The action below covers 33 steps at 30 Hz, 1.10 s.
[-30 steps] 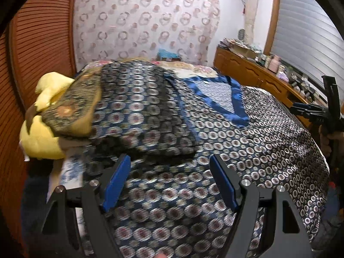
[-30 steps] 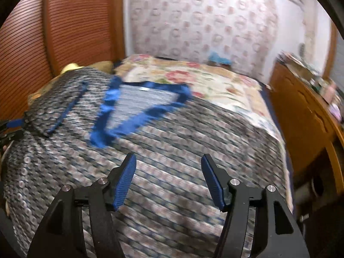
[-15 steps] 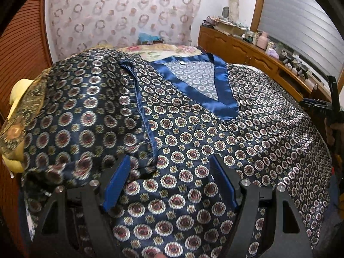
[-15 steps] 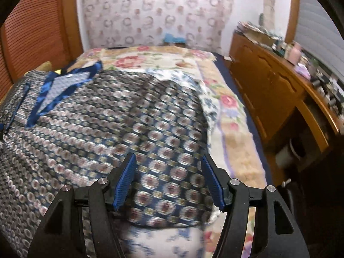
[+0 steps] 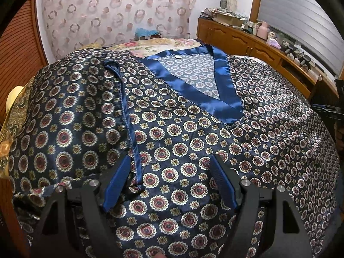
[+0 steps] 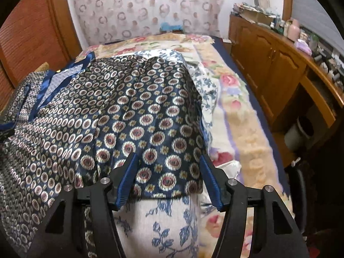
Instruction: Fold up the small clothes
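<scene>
A dark blue satin top with round medallions and a shiny blue V-neck band lies spread flat on the bed. My left gripper hovers open just over its left side, with the blue sleeve seam running down to the left finger. In the right wrist view the top's right sleeve lies flat, and its hem falls between the fingers of my right gripper. Those jaws are closing, and the pads do not press on the cloth.
A floral bedsheet shows to the right of the top, with a white cloth with blue flowers under the sleeve hem. A wooden cabinet with clutter on it lines the right side. A yellow plush sits at the left edge.
Both grippers have swung right and lower over the top: the left from the yellow plush onto the sleeve seam, the right from the V-neck to the right sleeve's hem.
</scene>
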Motion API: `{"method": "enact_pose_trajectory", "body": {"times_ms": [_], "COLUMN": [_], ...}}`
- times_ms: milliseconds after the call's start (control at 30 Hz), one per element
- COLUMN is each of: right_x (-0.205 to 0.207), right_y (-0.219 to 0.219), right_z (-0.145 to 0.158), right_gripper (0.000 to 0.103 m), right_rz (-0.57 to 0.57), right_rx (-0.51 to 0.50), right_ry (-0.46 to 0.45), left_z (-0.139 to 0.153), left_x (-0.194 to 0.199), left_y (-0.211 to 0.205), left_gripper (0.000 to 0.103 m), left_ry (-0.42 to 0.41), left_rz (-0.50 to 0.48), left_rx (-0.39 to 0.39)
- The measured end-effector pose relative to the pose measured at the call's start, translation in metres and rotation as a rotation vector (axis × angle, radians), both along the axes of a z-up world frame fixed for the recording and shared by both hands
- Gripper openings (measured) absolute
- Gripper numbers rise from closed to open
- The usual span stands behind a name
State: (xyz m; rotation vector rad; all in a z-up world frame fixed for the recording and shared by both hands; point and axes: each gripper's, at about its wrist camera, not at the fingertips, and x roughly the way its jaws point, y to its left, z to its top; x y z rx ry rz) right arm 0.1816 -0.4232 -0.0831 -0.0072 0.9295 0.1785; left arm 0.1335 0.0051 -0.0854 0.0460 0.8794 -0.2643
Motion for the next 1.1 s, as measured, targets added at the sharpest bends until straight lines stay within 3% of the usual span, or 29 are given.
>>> {"method": "enact_pose_trajectory", "body": {"times_ms": [200, 267, 333, 600, 833, 1100], "right_x": [-0.008, -0.01, -0.012, -0.018, -0.019, -0.017], "right_y": [-0.006, -0.007, -0.007, -0.004, 0.014, 0.071], "right_z": [-0.001, 0.0, 0.001, 0.007, 0.028, 0.041], "right_gripper": [0.05, 0.047, 0.039, 0.005, 0.003, 0.002], "right_rz": [0.007, 0.007, -0.004, -0.002, 0.051, 0.191], "right_rx": [0.054, 0.056, 0.049, -0.064, -0.06, -0.043], "right_ry": [0.005, 0.0, -0.01, -0.066, -0.145, -0.185], "left_z": [-0.003, -0.004, -0.005, -0.007, -0.009, -0.009], "left_x": [0.004, 0.005, 0.006, 0.01, 0.011, 0.011], "left_y": [-0.007, -0.009, -0.014, -0.021, -0.022, -0.022], "left_gripper": [0.076, 0.081, 0.088, 0.099, 0.103, 0.103], "left_ry": [0.005, 0.009, 0.014, 0.027, 0.032, 0.035], "left_rz": [-0.002, -0.011, -0.023, -0.039, -0.032, -0.031], "left_rx": [0.028, 0.032, 0.048, 0.063, 0.067, 0.066]}}
